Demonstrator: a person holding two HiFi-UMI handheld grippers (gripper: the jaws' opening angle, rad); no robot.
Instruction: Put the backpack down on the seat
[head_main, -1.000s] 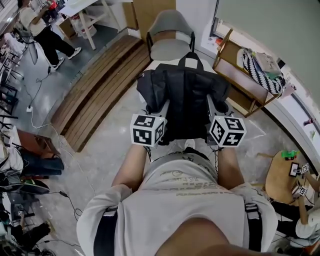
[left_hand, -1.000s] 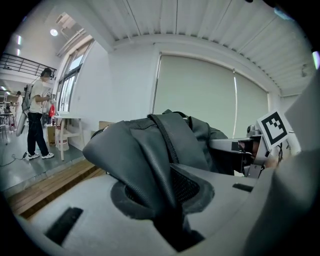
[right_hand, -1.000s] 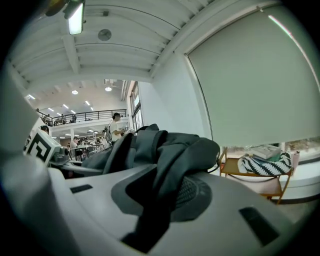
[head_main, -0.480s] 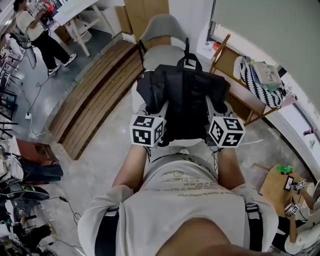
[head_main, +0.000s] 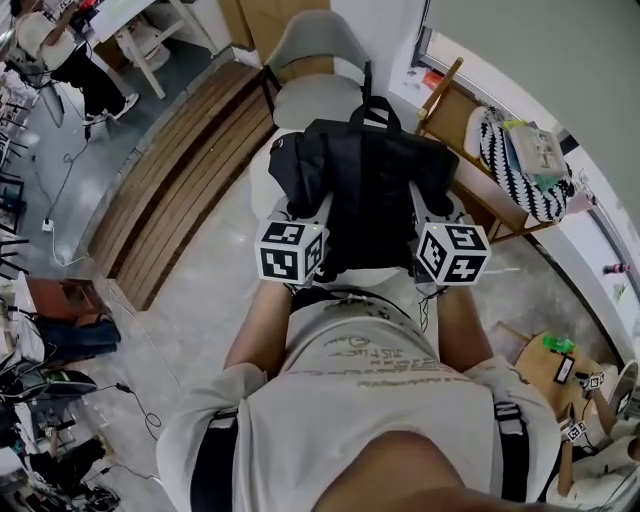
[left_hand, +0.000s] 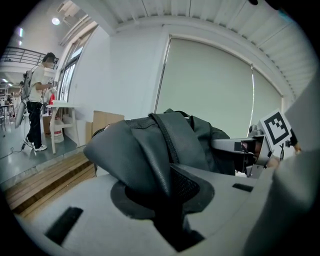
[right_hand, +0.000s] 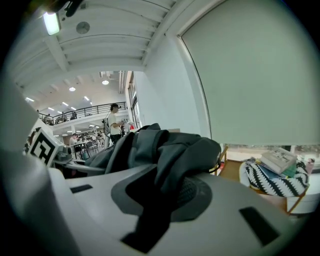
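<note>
One backpack (head_main: 365, 185); two grippers at its near edge, the left gripper (head_main: 312, 215) and the right gripper (head_main: 428, 210); one grey chair (head_main: 312, 98) beyond it; one wooden rack (head_main: 470, 125) right of it; one person (head_main: 60, 50) far left of it.

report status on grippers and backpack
Left gripper shut on backpack, right gripper too. Backpack held up, not yet on the seat. Nothing on the seat.

The right tool (right_hand: 157, 205) grips the dark backpack (right_hand: 175, 147) by its fabric.
</note>
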